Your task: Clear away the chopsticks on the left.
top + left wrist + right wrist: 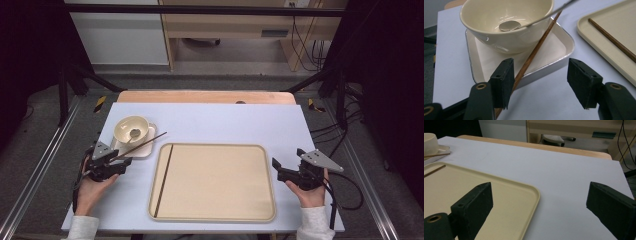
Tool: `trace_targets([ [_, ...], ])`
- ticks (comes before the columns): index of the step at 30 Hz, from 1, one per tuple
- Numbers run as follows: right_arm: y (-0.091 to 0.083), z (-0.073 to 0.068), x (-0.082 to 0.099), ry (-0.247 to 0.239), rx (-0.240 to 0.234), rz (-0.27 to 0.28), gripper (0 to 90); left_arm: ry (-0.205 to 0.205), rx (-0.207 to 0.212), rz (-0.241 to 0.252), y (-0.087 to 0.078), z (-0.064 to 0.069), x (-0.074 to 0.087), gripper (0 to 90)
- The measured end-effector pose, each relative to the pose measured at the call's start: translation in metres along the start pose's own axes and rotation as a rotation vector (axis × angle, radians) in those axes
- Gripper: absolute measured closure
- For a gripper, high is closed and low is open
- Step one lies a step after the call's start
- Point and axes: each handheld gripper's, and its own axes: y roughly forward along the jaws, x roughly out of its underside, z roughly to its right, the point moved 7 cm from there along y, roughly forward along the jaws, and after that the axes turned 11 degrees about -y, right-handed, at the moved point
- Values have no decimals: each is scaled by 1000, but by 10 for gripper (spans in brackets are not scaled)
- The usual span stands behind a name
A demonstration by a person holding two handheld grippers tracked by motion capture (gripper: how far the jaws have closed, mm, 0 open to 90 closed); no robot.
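The chopstick [534, 52] leans across the small white tray [559, 53] at the bench's [225, 125] ten o'clock, beside the cream bowl [499, 22] holding a spoon [510, 25]. The left claw [541, 82] is spread around its lower end, one pad touching it. The right claw [539, 207], at four o'clock, is spread wide and holds nothing.

On the bench [210, 120], the large tray [215, 182] holds one chopstick [163, 181] along its left edge. Left and behind the large tray sits a small tray [142, 150] carrying a bowl [131, 128] with a spoon [134, 134]; another chopstick [142, 144] leans across the small tray.
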Motion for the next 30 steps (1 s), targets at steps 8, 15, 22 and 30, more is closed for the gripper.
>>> trace_targets([
  [8,0,0,0,3,2,-4,75,-29,10,-2,13,-10,-4,470],
  [15,2,-1,2,-6,0,-12,75,-34,9,-3,19,-16,-4,539],
  [22,1,0,1,-8,0,-6,75,-47,18,-14,23,-20,-2,589],
  [30,1,-1,1,-7,0,-7,76,-37,25,-19,26,-19,0,647],
])
